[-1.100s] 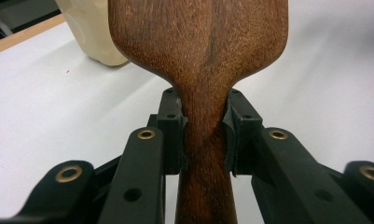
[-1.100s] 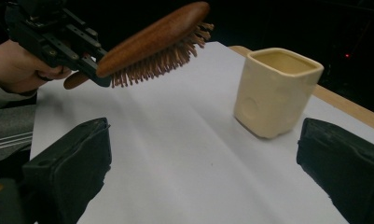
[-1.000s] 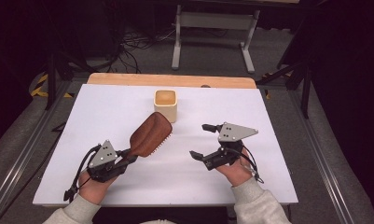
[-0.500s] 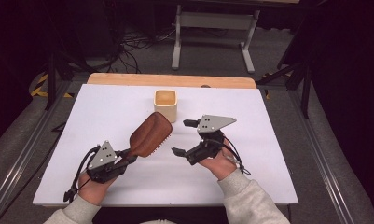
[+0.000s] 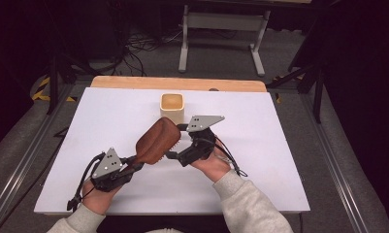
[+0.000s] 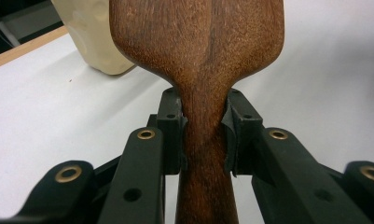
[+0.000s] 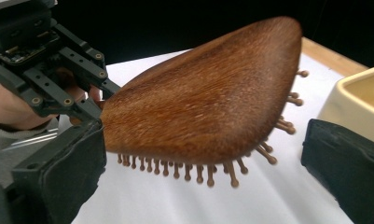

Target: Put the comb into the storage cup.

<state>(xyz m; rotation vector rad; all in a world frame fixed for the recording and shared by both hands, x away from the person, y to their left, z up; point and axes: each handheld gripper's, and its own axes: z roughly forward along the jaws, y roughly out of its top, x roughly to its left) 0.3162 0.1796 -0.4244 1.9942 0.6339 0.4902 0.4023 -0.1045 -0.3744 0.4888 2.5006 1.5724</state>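
Note:
A brown wooden hairbrush [image 5: 155, 141] is held tilted above the white table [image 5: 109, 111], its head up and bristles facing down to the right. My left gripper [image 5: 134, 165] is shut on its handle; in the left gripper view both pads [image 6: 173, 135] press the narrow neck of the hairbrush [image 6: 198, 46]. My right gripper [image 5: 176, 141] is open right beside the head. In the right gripper view its jaws [image 7: 203, 172] stand wide on either side of the hairbrush head [image 7: 208, 98], not pressing it. The left gripper [image 7: 54, 70] shows behind.
A cream square cup [image 5: 172, 104] stands upright at the back middle of the table, just beyond the brush head; the cup [image 7: 357, 102] is close behind the right jaw. A wooden strip [image 5: 177, 83] edges the table's far side.
My right gripper has moved left across the table, from well apart to right beside the brush head. The left gripper and the brush have stayed in place.

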